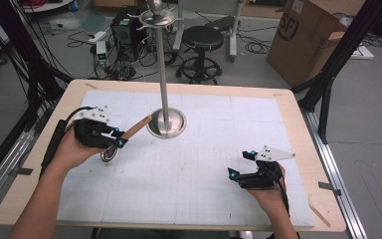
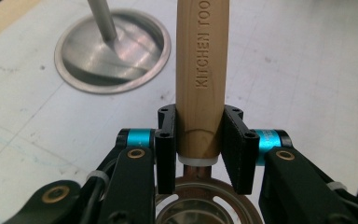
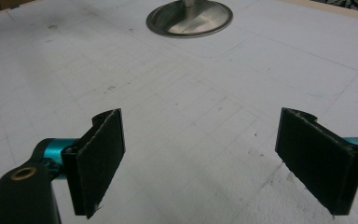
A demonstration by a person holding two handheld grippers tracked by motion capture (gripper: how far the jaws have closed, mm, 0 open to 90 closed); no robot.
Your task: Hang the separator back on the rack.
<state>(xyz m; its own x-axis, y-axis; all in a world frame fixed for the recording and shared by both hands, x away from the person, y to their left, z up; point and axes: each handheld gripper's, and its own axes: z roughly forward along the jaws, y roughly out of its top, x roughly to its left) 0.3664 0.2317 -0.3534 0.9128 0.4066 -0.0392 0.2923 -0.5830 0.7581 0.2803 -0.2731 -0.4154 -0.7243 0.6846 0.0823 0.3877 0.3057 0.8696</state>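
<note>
Strainer gripped at the worktop's left

The left hand-held gripper (image 2: 199,144) clamps the strainer's wooden handle (image 2: 201,70), near the metal stand (image 1: 166,122); the right hand-held gripper (image 3: 214,161) gapes wide, holding nothing, at near right.

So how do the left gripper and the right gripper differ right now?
The left gripper is shut on the wooden handle of a kitchen tool; the right gripper is open with nothing between its jaws. The left is near the metal stand; the right is farther away. Both have black jaws with blue fittings.
</note>
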